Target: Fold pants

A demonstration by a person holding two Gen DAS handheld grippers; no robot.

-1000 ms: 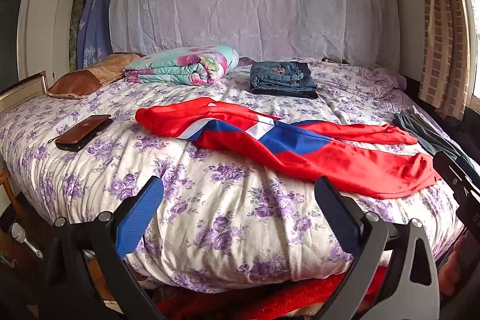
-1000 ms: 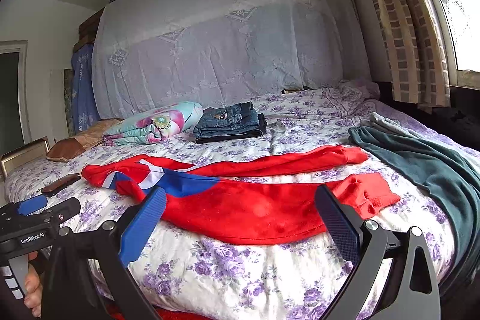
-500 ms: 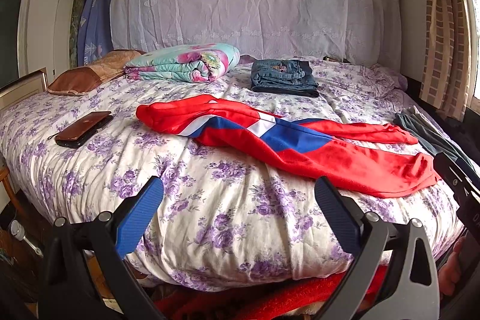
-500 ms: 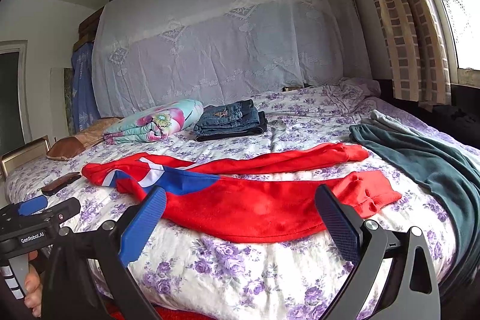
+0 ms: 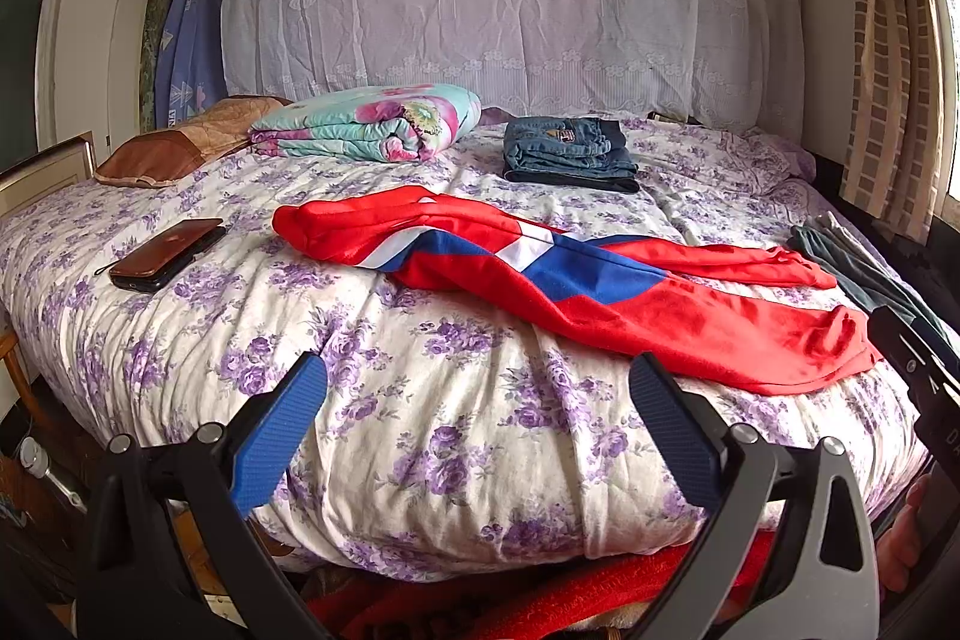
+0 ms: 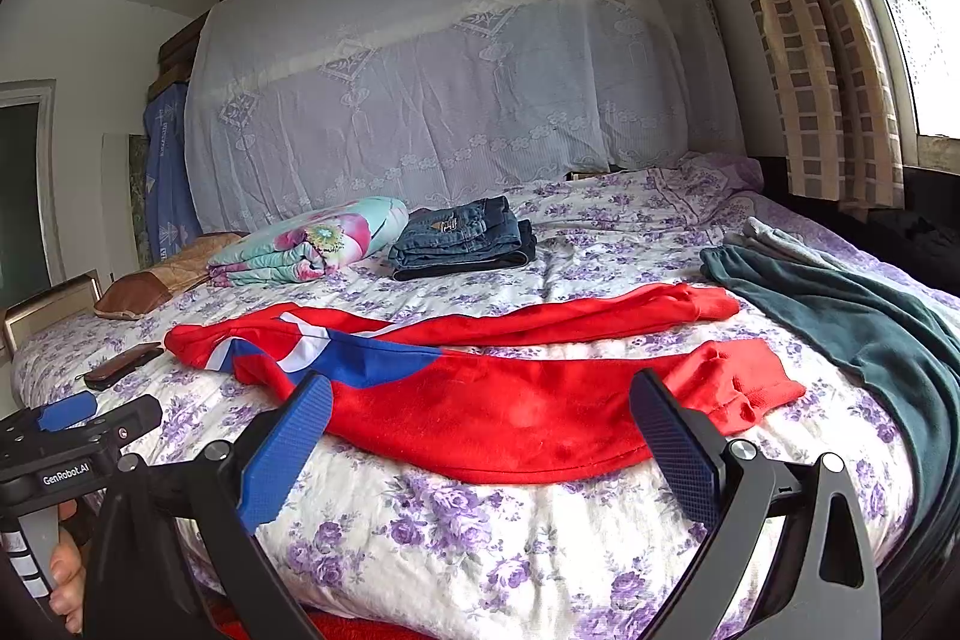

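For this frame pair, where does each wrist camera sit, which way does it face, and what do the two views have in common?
Left wrist: on the left gripper, off the bed's near edge, facing the headboard end; its open fingers and the red pants show, the right gripper at the right edge.
Right wrist: on the right gripper, further right, aimed alike; open fingers, the left gripper and a hand show.
Shared: red pants, folded jeans, floral quilt, phone.

Items counted on the bed

One red pants [image 5: 600,292], one folded jeans stack [image 5: 570,154] at 12 o'clock, one rolled quilt [image 5: 372,121], one phone [image 5: 165,255] are counted.
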